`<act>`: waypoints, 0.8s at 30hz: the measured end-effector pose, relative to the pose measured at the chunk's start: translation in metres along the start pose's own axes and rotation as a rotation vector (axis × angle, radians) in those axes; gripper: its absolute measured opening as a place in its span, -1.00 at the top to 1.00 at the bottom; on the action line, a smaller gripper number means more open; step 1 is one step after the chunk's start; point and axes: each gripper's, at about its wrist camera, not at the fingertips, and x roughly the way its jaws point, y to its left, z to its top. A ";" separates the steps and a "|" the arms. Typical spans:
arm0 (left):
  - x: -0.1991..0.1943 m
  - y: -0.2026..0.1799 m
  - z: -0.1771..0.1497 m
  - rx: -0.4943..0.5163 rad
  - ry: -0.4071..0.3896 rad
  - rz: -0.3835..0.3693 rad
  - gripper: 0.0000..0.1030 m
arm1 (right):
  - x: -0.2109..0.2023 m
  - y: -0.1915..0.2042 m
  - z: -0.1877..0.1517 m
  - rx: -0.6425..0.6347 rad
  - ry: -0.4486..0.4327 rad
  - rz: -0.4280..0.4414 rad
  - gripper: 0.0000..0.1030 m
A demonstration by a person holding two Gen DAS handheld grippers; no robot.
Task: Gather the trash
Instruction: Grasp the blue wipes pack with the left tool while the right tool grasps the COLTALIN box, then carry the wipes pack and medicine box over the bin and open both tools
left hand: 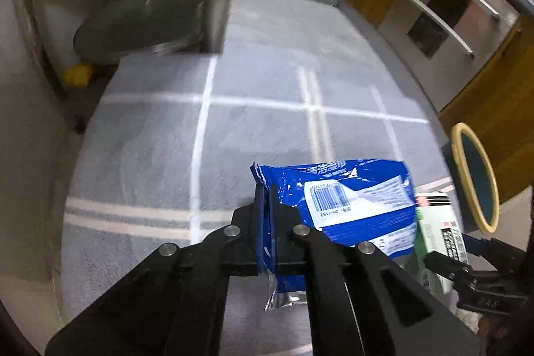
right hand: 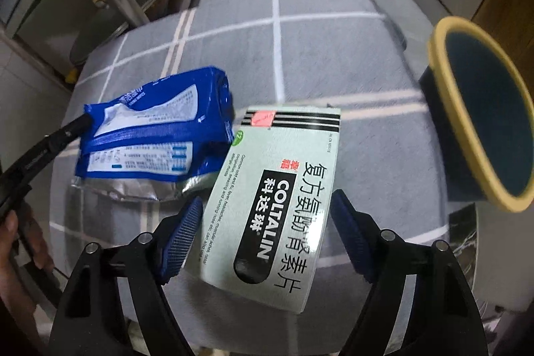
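Left wrist view: left gripper (left hand: 265, 206) clenched on the edge of the blue wrapper (left hand: 337, 199), which lies on the grey cloth (left hand: 167, 155). Risk: thin film tearing or slipping out.

Right wrist view: right gripper (right hand: 267, 232) released, straddling the medicine box (right hand: 273, 206) without touching. Long axis runs away from camera, toward the bin (right hand: 484, 135) only loosely. Risk: box skewing on closure.
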 end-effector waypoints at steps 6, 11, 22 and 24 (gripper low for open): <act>-0.039 -0.051 0.012 0.140 -0.086 -0.020 0.96 | -0.026 -0.026 0.009 0.058 0.013 0.040 0.39; -0.055 -0.093 0.016 0.253 -0.092 -0.029 0.96 | -0.051 -0.048 0.025 0.009 0.004 0.008 0.95; -0.060 -0.122 0.013 0.333 -0.090 0.005 0.96 | -0.021 -0.070 0.009 0.101 0.047 0.041 -0.44; -0.059 -0.120 0.014 0.318 -0.086 -0.005 0.96 | -0.013 -0.062 0.005 0.085 0.076 0.037 -0.52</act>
